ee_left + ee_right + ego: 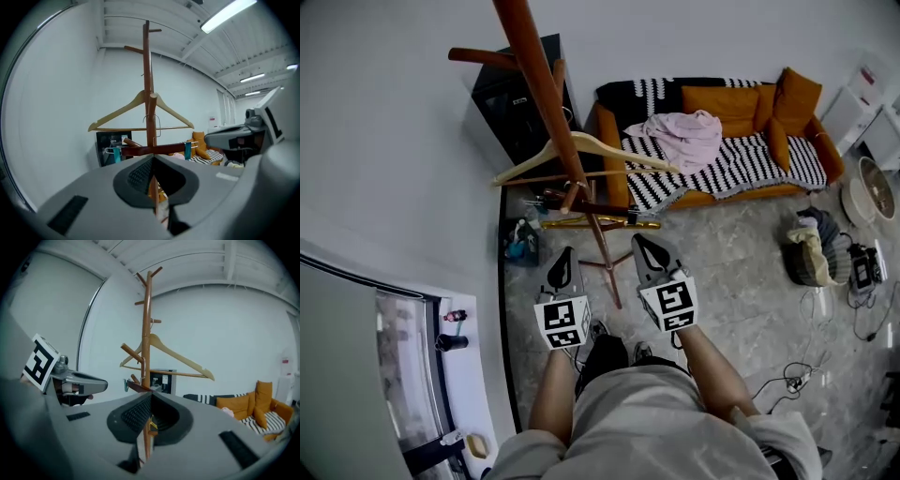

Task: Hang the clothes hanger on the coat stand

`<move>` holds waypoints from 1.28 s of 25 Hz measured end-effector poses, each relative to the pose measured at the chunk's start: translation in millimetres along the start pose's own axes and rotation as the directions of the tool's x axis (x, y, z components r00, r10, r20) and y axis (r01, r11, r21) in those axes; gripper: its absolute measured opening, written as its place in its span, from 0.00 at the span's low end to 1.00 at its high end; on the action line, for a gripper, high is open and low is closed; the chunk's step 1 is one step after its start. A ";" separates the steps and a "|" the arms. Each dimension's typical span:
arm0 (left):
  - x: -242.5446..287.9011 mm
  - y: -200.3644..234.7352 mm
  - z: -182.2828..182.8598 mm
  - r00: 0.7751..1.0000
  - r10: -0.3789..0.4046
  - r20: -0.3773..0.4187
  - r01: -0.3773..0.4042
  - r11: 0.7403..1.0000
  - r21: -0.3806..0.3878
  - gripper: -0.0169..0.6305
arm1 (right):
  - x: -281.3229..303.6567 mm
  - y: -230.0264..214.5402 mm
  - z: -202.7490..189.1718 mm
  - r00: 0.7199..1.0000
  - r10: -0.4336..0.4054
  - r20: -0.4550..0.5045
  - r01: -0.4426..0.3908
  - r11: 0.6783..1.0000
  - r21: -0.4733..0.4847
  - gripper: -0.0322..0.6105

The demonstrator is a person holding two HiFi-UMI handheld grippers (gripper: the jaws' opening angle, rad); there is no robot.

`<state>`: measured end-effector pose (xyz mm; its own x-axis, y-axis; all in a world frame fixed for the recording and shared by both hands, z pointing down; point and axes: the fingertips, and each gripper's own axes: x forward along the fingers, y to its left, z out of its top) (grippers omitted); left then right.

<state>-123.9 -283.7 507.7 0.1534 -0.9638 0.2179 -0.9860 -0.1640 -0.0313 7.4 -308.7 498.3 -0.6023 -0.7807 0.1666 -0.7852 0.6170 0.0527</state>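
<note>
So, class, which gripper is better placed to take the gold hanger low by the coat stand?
Probably right: the right gripper sits nearer the gold hanger than the left gripper. Both are shut and empty, so either must open first.

**Head count of the room**

One coat stand, one pale wooden hanger, one dark hanger bearing two teal clips, one sofa, one pink garment. Two tools: left hand-held gripper, right hand-held gripper.
</note>
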 end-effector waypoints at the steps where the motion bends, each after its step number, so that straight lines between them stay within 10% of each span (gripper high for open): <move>1: -4.9 -0.3 -0.4 1.000 0.005 0.003 -0.004 1.000 -0.009 0.04 | -3.6 -1.9 -0.2 1.000 -0.001 0.007 0.001 1.000 0.027 0.06; 18: -98.2 -2.4 43.4 0.985 0.087 0.149 -0.079 0.995 -0.061 0.04 | -80.9 7.8 58.3 0.991 -0.033 0.133 0.055 0.984 -0.168 0.06; 32: -186.2 -12.9 42.9 0.981 -0.019 0.195 0.012 0.999 0.036 0.04 | -146.5 89.4 81.0 0.971 -0.115 0.209 0.138 0.986 -0.098 0.06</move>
<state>-136.9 -111.1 425.6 0.1821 -0.9830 0.0236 -0.9810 -0.1833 -0.0634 13.8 -147.1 398.9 -0.5247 -0.8498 -0.0504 -0.8427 0.5102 0.1718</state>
